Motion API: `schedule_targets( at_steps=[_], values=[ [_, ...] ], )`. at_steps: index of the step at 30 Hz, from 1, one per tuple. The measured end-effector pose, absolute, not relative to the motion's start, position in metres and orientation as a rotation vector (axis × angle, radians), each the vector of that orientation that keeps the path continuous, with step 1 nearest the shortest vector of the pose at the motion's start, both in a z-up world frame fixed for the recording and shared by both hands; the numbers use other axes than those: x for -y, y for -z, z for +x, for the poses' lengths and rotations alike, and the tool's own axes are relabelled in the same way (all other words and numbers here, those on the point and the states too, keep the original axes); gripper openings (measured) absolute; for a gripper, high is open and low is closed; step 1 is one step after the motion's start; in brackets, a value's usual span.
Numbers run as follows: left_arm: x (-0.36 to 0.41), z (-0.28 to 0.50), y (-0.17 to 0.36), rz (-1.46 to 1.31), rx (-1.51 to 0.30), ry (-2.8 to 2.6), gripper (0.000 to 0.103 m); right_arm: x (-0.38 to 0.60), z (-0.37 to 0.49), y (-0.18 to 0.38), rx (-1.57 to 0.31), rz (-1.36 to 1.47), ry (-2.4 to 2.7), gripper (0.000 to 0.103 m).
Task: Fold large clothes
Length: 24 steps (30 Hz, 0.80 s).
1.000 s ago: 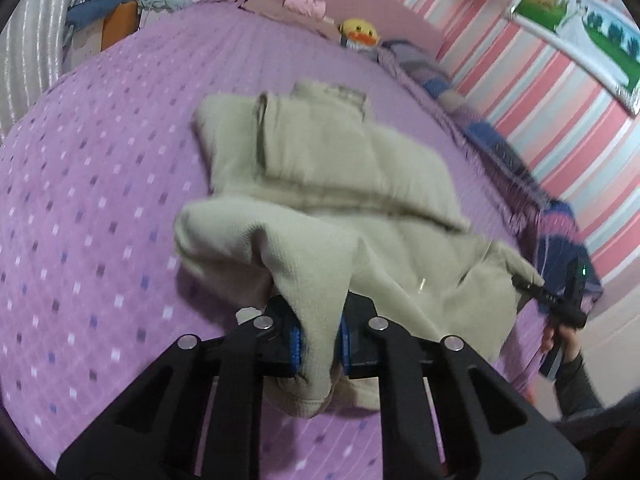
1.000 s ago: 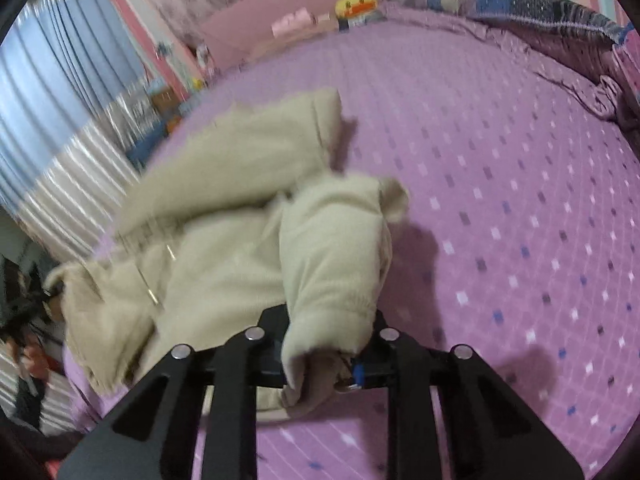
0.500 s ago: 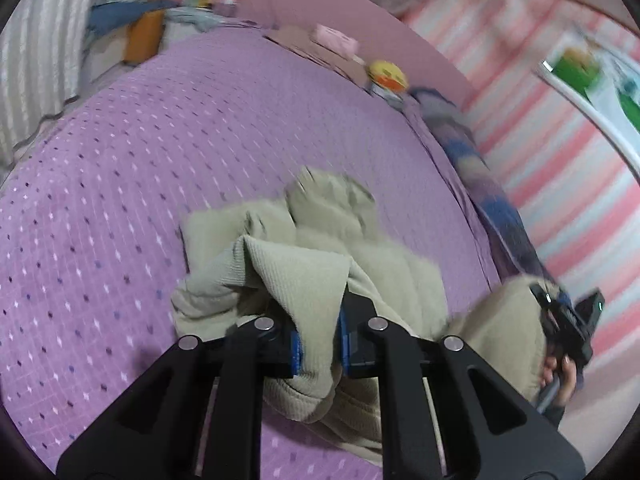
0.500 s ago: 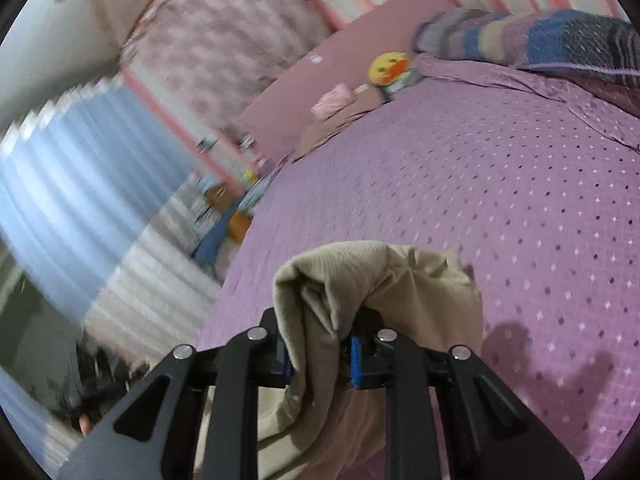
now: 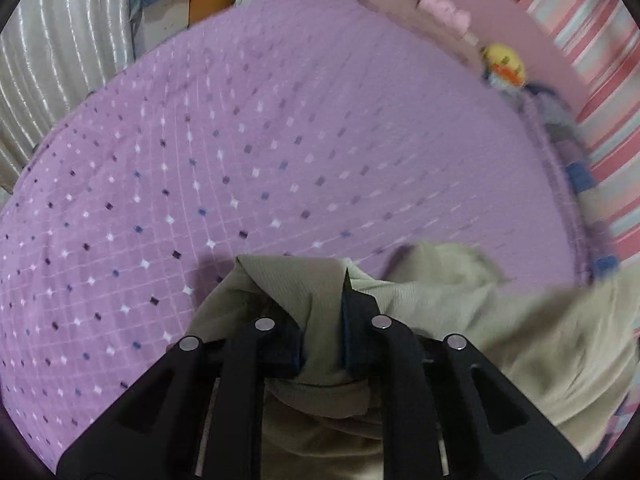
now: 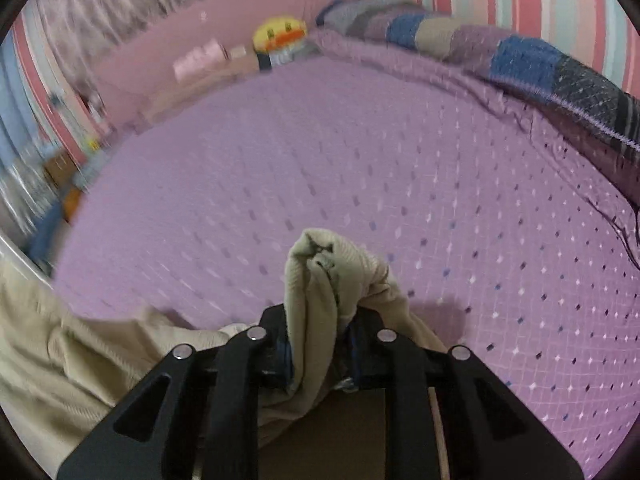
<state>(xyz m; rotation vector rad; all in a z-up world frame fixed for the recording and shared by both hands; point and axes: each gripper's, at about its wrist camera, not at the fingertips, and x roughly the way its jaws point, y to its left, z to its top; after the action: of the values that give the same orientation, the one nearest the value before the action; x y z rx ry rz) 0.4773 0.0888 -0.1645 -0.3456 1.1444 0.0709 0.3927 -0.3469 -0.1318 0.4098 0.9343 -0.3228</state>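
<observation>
A beige knit garment (image 5: 460,312) is held up over the purple dotted bed (image 5: 280,152). My left gripper (image 5: 320,344) is shut on a bunched fold of it, and cloth hangs below and trails off to the right. In the right wrist view my right gripper (image 6: 320,344) is shut on another bunched fold of the garment (image 6: 324,276), with the rest (image 6: 60,356) draped to the left. Most of the garment lies below both cameras, out of sight.
A yellow duck toy (image 5: 502,66) (image 6: 280,34) and a pink item (image 6: 198,58) sit at the pink headboard. A striped blanket (image 6: 520,60) runs along the bed's right edge by the striped wall. Curtains (image 5: 60,60) and clutter stand beyond the left edge.
Both grippers lifted the garment's hem end and carried it forward toward the headboard. The garment, spread flat before, now hangs bunched beneath the grippers; the views tilted up the bed.
</observation>
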Motion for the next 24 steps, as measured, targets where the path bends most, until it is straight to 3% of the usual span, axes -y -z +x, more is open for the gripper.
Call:
schedule_targets(
  at_steps=[3,7,10,11,12,14,18,21,24],
  values=[
    [-0.079,0.482,0.198,-0.288,-1.194,-0.075,0.015,0.344,0.401,0.167,-1.02,0.391,0.307,0.02],
    [-0.076,0.479,0.195,-0.238,-1.194,-0.063,0.016,0.35,0.399,0.171,-1.037,0.411,0.253,0.023],
    [-0.079,0.477,0.174,-0.219,-1.215,-0.049,0.017,0.357,0.4,0.16,-1.063,0.416,0.193,0.032],
    [-0.076,0.476,0.166,-0.226,-1.228,-0.044,0.018,0.362,0.401,0.154,-1.074,0.44,0.167,0.044],
    [-0.075,0.475,0.158,-0.234,-1.237,-0.036,0.022,0.366,0.4,0.148,-1.081,0.471,0.142,0.061],
    [-0.069,0.474,0.143,-0.258,-1.264,-0.004,0.034,0.372,0.4,0.133,-1.089,0.553,0.085,0.078],
    [-0.067,0.467,0.125,-0.304,-1.366,0.029,0.061,0.372,0.398,0.104,-1.111,0.622,0.015,0.081],
    [-0.073,0.461,0.112,-0.361,-1.386,0.046,0.075,0.376,0.386,0.072,-1.029,0.668,-0.018,0.09],
    [-0.079,0.458,0.1,-0.418,-1.381,0.061,0.082,0.367,0.369,0.052,-0.973,0.613,-0.059,0.091]
  ],
)
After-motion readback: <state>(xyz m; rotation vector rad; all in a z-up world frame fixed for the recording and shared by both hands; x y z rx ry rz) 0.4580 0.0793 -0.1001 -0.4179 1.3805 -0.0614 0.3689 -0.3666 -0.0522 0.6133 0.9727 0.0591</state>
